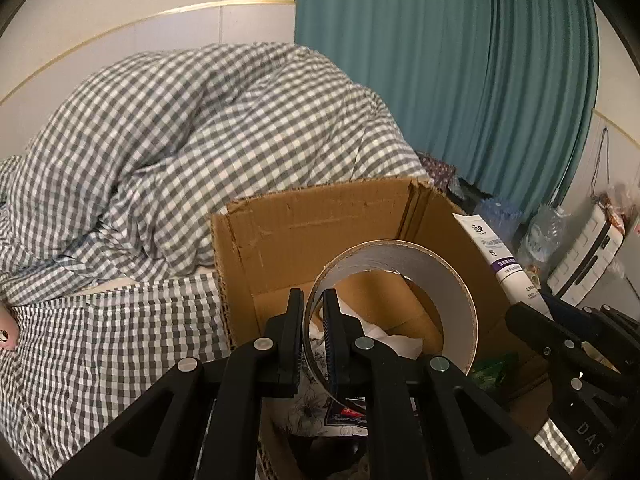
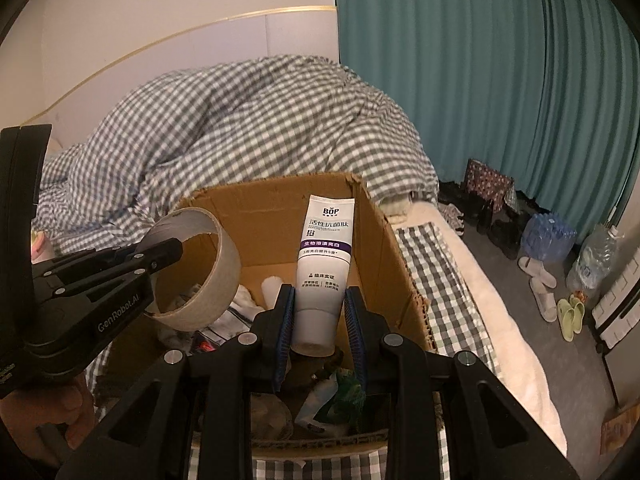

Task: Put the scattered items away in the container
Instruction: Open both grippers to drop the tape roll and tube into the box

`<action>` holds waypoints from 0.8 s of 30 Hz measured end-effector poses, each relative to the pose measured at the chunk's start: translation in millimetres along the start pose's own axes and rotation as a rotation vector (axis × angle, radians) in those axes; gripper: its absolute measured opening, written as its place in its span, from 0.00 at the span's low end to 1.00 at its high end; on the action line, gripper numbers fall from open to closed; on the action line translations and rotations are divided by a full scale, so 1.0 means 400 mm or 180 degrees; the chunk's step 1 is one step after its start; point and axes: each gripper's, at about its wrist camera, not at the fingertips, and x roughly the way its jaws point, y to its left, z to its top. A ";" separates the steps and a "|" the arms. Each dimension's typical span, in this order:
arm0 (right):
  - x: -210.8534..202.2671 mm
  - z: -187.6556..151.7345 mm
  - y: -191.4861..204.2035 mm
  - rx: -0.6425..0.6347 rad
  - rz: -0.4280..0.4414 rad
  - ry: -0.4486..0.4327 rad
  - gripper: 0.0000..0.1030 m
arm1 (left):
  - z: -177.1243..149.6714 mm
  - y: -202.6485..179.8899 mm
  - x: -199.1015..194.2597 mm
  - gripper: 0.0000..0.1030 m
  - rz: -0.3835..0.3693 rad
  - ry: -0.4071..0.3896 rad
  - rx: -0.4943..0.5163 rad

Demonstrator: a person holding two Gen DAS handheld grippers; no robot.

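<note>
- A roll of tape (image 1: 394, 304) is pinched by the left gripper (image 1: 313, 322) through its wall: one finger lies outside the ring and one inside, pressed nearly together on the band, at the lower centre of the left wrist view.
- The roll is held on edge with its opening facing the camera; this grip seems chosen because the ring is too wide to be spanned across.
- In the right wrist view the same roll (image 2: 200, 268) is seen at the left middle of the frame, hanging above the open cardboard box (image 2: 394, 256) rather than resting in it.
- A white toothpaste tube (image 2: 322, 268) is clamped by the right gripper (image 2: 320, 322) near its cap end, the blue pads closed on its sides, in the lower centre of that view.
- The tube is pointed away from the camera and tilted upward, its crimped end toward the box's far wall; the cap end is likely gripped because it is the firmest part.
- Both things are judged to be held over the box opening so that a release would drop them inside.
- Crumpled white material and small packets are already seen on the box floor, so the tidying is judged well advanced.
- The box is set on a checked bedsheet (image 1: 120, 340), with a heaped checked quilt (image 1: 200, 140) behind it in the upper left.
</note>
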 end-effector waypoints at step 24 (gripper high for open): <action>-0.096 0.030 0.002 0.0123 -0.0093 -0.0375 0.60 | 0.046 0.027 -0.122 0.91 0.0004 -0.0286 -0.0138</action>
